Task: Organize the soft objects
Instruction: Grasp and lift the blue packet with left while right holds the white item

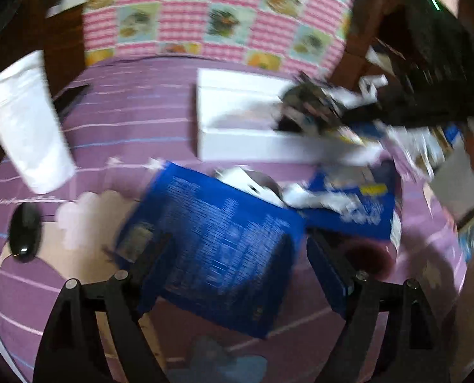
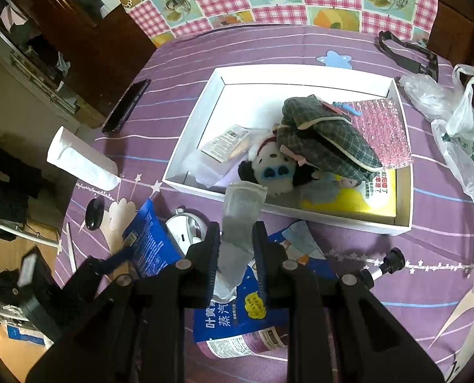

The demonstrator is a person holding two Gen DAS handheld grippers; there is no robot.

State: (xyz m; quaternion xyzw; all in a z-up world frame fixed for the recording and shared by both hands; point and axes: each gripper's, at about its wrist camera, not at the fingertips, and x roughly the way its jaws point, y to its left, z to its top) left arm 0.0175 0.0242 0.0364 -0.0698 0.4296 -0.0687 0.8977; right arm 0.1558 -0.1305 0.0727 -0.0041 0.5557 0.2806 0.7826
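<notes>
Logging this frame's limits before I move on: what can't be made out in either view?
- Left wrist view: motion blur smears the print on the blue pack and the pile over the white box.
- Left hand-held gripper: whether its fingers touch the pack is unclear.
- Right wrist view: the right hand-held gripper hides the lower end of the grey pouch.
- The plush lies half under plaid cloth.

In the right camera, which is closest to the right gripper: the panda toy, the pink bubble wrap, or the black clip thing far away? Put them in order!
From the right gripper:
1. Panda toy, in the white box, near edge.
2. Pink bubble wrap, box's right side.
3. Black clip, beyond the box, far right.
</notes>
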